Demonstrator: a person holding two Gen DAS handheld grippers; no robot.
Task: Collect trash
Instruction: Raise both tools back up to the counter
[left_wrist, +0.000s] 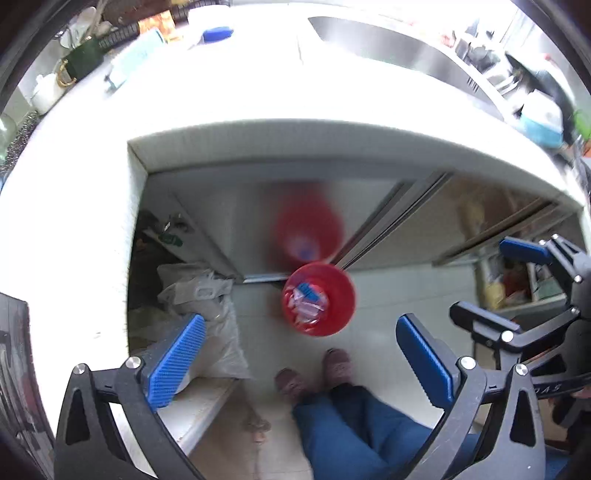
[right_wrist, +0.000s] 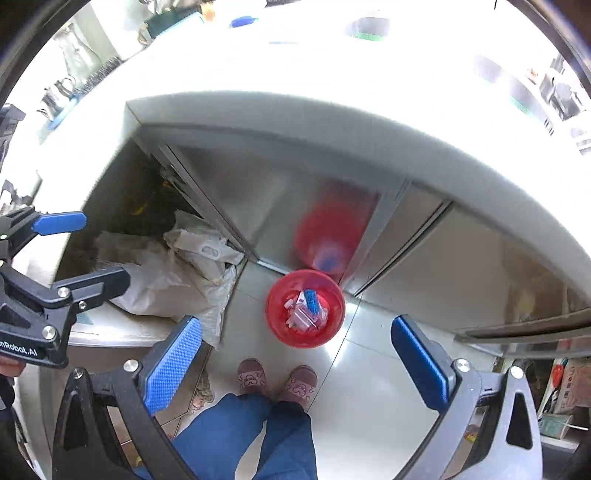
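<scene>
A red trash bin (left_wrist: 318, 298) stands on the tiled floor below the counter, holding crumpled wrappers and a blue item (left_wrist: 306, 299). It also shows in the right wrist view (right_wrist: 305, 308), with the trash (right_wrist: 306, 309) inside. My left gripper (left_wrist: 301, 363) is open and empty, held high above the floor and the bin. My right gripper (right_wrist: 297, 363) is open and empty at a similar height. Each gripper also shows in the other's view: the right one (left_wrist: 480, 280) at the right, the left one (right_wrist: 105, 251) at the left, both open.
A white counter (left_wrist: 240, 96) with a steel sink (left_wrist: 388, 48) runs across the top. Steel cabinet doors (right_wrist: 424, 258) stand behind the bin. A white plastic bag (right_wrist: 173, 273) lies in an open cabinet at left. The person's feet (right_wrist: 277, 382) stand before the bin.
</scene>
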